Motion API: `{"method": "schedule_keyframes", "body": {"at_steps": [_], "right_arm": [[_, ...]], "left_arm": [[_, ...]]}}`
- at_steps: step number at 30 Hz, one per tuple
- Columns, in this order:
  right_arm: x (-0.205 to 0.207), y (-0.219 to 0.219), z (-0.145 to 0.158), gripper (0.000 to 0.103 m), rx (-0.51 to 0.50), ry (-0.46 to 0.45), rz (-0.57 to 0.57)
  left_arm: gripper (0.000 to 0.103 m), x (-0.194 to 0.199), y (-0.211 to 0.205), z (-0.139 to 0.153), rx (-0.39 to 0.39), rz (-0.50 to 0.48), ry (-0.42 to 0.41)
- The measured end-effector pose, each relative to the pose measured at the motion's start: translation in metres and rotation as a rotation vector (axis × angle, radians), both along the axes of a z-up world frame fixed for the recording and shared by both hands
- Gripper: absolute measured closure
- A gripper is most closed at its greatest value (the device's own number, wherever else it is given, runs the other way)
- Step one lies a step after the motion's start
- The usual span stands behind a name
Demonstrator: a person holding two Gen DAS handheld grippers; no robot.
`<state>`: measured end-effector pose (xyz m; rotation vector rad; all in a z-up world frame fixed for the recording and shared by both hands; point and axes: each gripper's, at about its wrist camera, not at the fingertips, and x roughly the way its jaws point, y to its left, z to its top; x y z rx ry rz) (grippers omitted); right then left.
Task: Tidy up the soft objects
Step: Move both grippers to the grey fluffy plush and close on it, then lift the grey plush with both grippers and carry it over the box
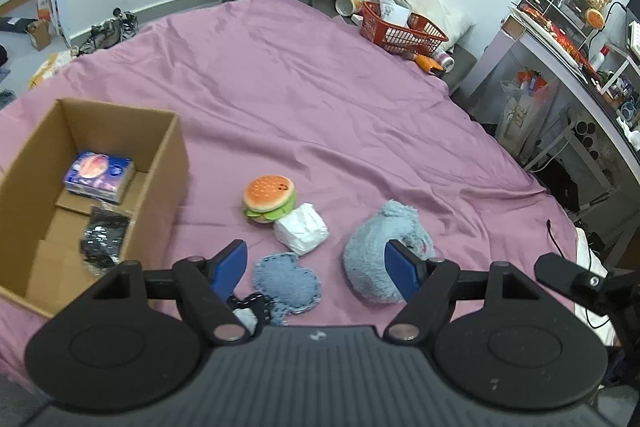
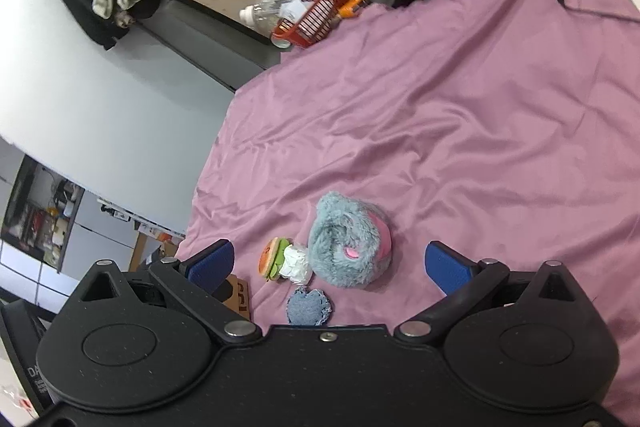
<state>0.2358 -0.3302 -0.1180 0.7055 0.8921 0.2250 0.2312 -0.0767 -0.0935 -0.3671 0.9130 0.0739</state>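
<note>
On the purple bed sheet [image 1: 320, 87] lie a burger plush [image 1: 270, 199], a white wrapped packet [image 1: 302, 233], a denim heart patch [image 1: 286, 283] and a fluffy grey-blue plush [image 1: 380, 247]. My left gripper [image 1: 316, 269] hovers over them, open, with the denim heart in the gap and nothing gripped. The cardboard box [image 1: 160, 179] to its left holds a tissue pack [image 1: 100, 177] and a black bundle [image 1: 104, 239]. In the right wrist view my right gripper [image 2: 330, 265] is wide open above the grey-blue plush [image 2: 348, 241], burger [image 2: 274, 259], packet [image 2: 296, 263] and denim heart [image 2: 308, 307].
A red basket [image 1: 404, 31] with bottles and bags sits at the bed's far corner. A cluttered desk with shelves [image 1: 560, 47] lines the right side. Shoes [image 1: 108, 31] lie on the floor beyond the far left edge. A small black-and-white item [image 1: 250, 307] lies under the left finger.
</note>
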Motion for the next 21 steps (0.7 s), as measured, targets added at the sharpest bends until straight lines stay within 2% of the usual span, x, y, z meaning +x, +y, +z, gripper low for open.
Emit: {"method": "schedule_keyframes", "body": {"at_steps": [2, 6, 9, 10, 15, 18, 21], "right_arm": [[0.003, 0.000, -0.005, 0.003, 0.021, 0.004, 0.006], [0.011, -0.002, -0.017, 0.022, 0.067, 0.034, -0.008], [0.019, -0.001, -0.028, 0.031, 0.091, 0.065, -0.019], [0.022, -0.001, -0.032, 0.033, 0.099, 0.078, -0.024], [0.033, -0.004, -0.050, 0.054, 0.148, 0.133, -0.057], [0.040, -0.003, -0.060, 0.061, 0.164, 0.166, -0.075], [0.045, 0.000, -0.066, 0.063, 0.164, 0.184, -0.080]], "left_arm": [[0.029, 0.005, -0.003, -0.005, -0.005, 0.002, 0.002], [0.031, 0.015, -0.009, -0.015, -0.032, -0.010, 0.008], [0.035, 0.023, -0.016, -0.022, -0.053, -0.037, 0.011], [0.039, 0.025, -0.018, -0.024, -0.060, -0.045, 0.013], [0.058, 0.039, -0.030, -0.038, -0.108, -0.080, 0.044], [0.062, 0.045, -0.034, -0.046, -0.122, -0.090, 0.058], [0.063, 0.052, -0.038, -0.051, -0.136, -0.097, 0.066]]}}
